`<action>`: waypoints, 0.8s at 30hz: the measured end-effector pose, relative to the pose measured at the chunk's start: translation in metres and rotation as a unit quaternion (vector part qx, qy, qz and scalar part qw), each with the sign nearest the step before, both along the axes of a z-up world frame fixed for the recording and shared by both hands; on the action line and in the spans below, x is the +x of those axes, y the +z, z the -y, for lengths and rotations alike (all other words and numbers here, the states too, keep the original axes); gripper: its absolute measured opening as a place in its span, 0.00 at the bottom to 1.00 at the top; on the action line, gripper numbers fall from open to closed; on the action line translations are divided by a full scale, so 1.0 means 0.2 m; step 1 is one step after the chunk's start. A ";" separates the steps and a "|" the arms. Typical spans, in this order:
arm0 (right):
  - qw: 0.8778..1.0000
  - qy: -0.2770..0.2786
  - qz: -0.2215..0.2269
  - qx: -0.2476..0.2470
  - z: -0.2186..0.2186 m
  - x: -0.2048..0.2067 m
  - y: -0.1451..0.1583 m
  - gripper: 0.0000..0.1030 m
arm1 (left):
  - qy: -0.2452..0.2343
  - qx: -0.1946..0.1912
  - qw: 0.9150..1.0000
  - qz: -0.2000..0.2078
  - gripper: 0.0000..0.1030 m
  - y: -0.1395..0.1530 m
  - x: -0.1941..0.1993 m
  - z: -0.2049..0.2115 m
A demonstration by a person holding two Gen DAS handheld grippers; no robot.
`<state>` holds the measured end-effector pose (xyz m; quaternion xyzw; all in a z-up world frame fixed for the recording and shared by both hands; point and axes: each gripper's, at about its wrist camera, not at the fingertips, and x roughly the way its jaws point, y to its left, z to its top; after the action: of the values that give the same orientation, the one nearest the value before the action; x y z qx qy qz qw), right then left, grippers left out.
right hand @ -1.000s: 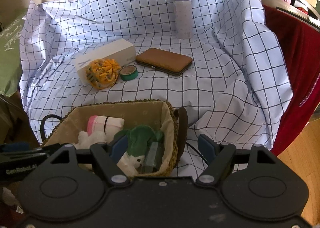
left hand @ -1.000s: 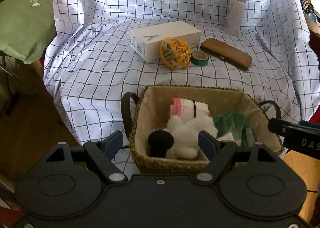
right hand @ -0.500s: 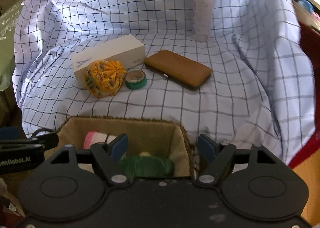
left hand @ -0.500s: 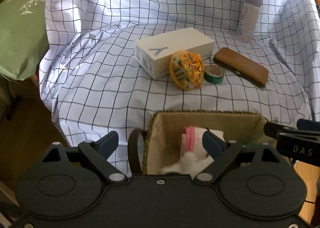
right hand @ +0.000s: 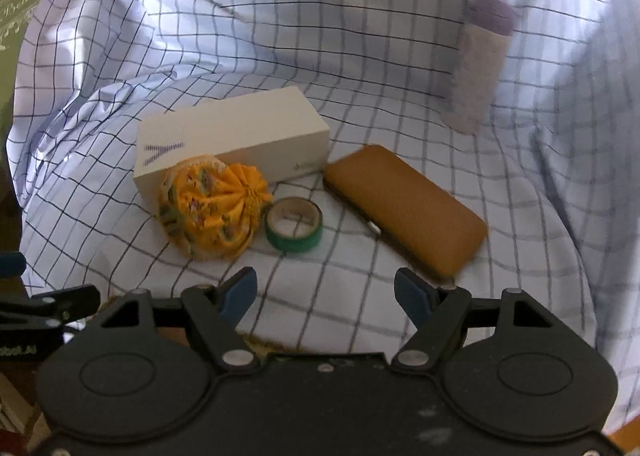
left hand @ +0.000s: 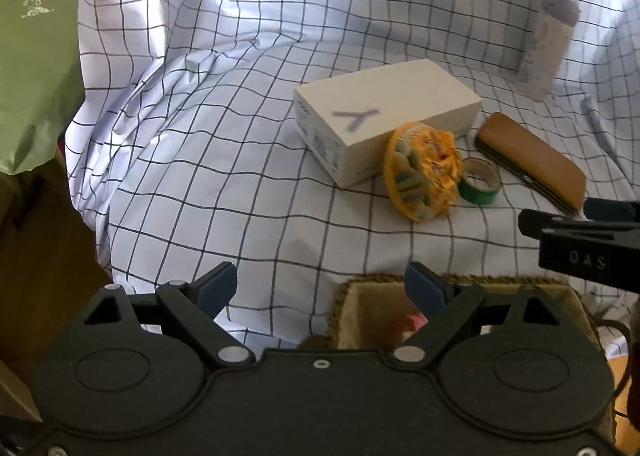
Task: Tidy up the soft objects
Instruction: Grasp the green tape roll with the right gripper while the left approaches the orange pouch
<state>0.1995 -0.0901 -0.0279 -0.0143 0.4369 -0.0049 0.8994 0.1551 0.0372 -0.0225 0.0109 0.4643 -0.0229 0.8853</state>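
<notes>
Orange fabric pouch [right hand: 212, 211] looks light, squashy, non-slip. Pinch the gathered pleats at its centre, not the rim. Yellow-orange, floral print, puckered round; it leans on the white box [right hand: 232, 143], green tape roll [right hand: 294, 224] at its 3 o'clock. Your left claw [left hand: 320, 290] is spread and empty; right claw [right hand: 326, 298] is closing on nothing.

Basket [left hand: 452, 288] interior mostly hidden behind the left gripper [left hand: 322, 288]; lilac-capped bottle [right hand: 480, 59] blurred.
</notes>
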 end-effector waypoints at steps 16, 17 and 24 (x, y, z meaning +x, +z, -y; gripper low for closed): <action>0.999 0.046 -0.023 -0.013 -0.06 0.25 -0.15 0.56 | 0.010 -0.023 0.999 -0.038 0.85 -0.09 0.14 -0.04; 0.998 0.049 -0.026 -0.013 -0.07 0.26 -0.16 0.56 | 0.010 -0.021 0.999 -0.038 0.85 -0.09 0.14 -0.04; 0.997 0.062 -0.033 -0.015 -0.09 0.33 -0.20 0.56 | 0.009 -0.018 0.999 -0.044 0.85 -0.09 0.14 -0.04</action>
<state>0.2645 -0.0711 -0.0685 -0.0550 0.4648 0.0444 0.8826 0.1838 0.0454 -0.0410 -0.0105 0.5020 -0.0239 0.8645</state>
